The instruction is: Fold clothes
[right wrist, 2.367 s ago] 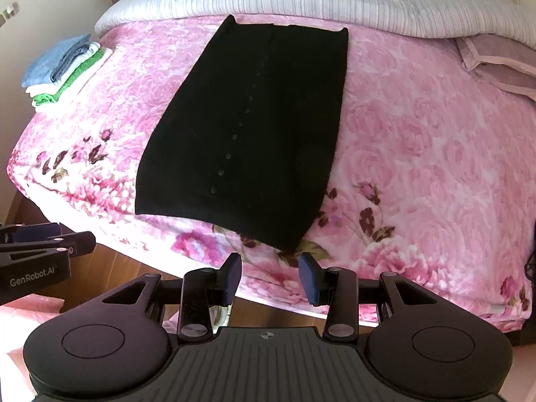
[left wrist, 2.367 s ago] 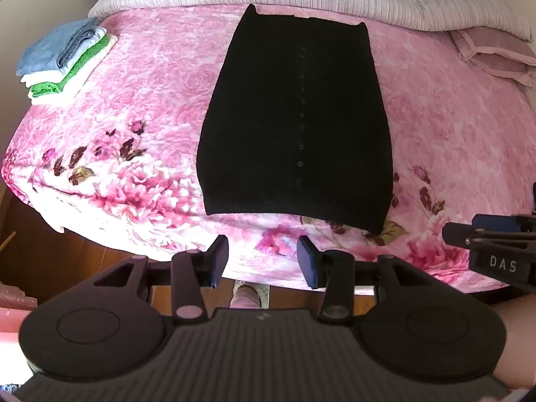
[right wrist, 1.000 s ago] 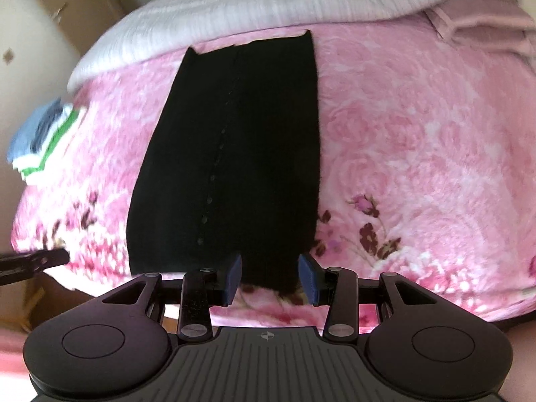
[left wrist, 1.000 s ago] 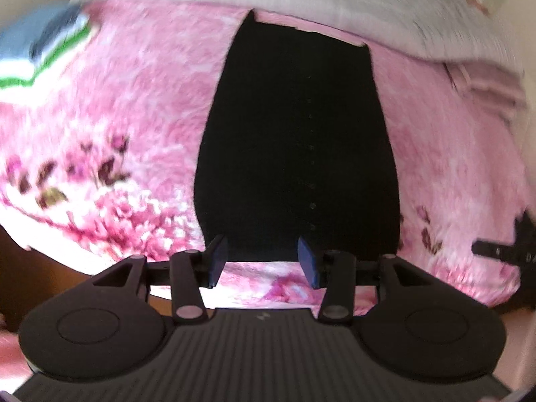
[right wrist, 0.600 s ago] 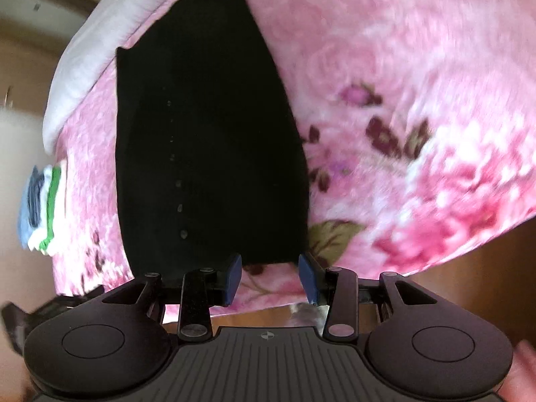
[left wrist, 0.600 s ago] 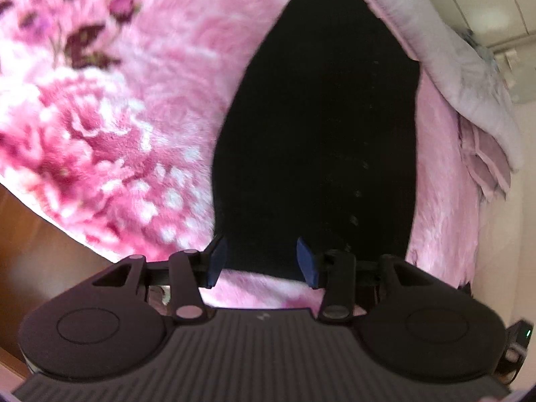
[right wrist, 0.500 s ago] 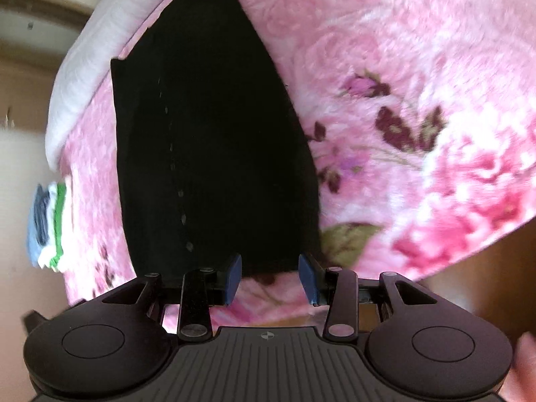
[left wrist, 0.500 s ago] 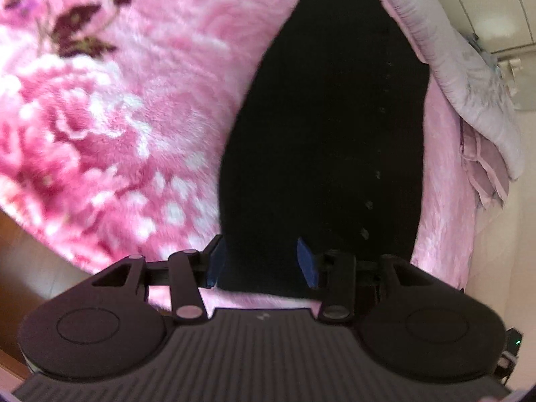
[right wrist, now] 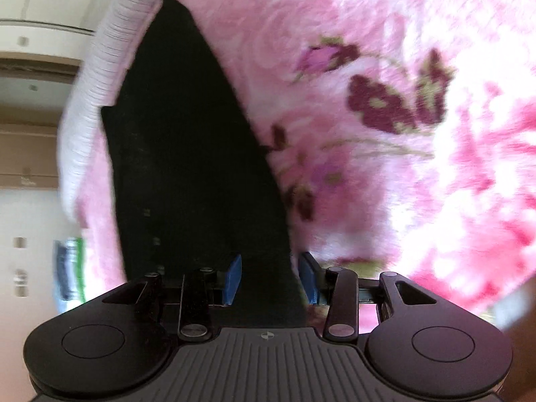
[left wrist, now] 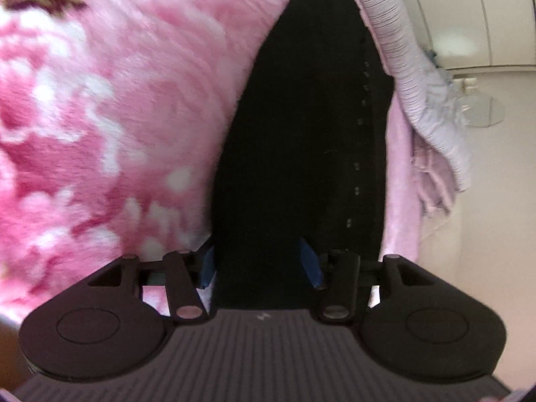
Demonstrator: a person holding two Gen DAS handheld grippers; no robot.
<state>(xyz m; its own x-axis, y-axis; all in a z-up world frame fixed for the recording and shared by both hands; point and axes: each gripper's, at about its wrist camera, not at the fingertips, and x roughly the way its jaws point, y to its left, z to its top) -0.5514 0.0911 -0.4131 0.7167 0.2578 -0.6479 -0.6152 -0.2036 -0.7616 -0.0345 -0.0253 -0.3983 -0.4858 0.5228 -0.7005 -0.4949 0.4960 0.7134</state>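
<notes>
A black knitted garment with a line of small buttons lies flat on the pink flowered blanket. It also shows in the right wrist view. My left gripper is open, low over the blanket, with the garment's near left corner between its blue pads. My right gripper is open, with the garment's near right corner between its pads. The hem under both grippers is hidden by their bodies.
A grey striped quilt lies along the far side of the bed, with a pale pink folded cloth beside it. A stack of folded clothes sits at the blanket's left end. The bed edge drops off at the near side.
Both grippers have dropped from above the bed edge down onto the garment's near corners and moved forward, so the hem now lies between their open fingers. The garment has not moved.
</notes>
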